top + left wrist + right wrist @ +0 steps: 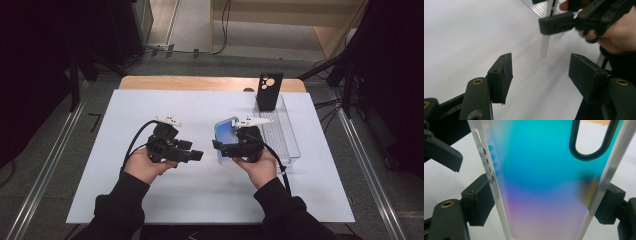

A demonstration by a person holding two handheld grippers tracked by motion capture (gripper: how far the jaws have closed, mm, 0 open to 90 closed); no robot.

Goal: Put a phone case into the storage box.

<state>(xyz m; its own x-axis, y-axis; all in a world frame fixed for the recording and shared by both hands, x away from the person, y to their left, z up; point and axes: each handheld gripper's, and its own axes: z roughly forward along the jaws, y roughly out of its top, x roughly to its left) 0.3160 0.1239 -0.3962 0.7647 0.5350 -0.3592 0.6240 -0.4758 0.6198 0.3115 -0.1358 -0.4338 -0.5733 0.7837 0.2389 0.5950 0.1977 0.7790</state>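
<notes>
One white table (150, 200) was spread across the high view, with a strip of bare wood seen along its far edge. At its far right a clear tray (286, 135) was laid lengthways, and a black phone (270, 91) was stood upright at the far end of that tray, its camera ring turned toward the person.

Near the middle of the table, just left of the tray, a translucent phone case (226, 136) was held up off the surface. It was clamped across its width by the right gripper (226, 148), whose pads were pressed against the case's two frosted side rails in the right gripper view (the back of the case (544, 182) was shaded from teal through blue to pink, with a black-rimmed camera cutout near the top).

The left gripper (196, 155) was held just beside the case, not touching it. Its jaws were seen spread apart with nothing between them in the left gripper view (541, 75), pointed toward the case's pale edge (545, 45).
</notes>
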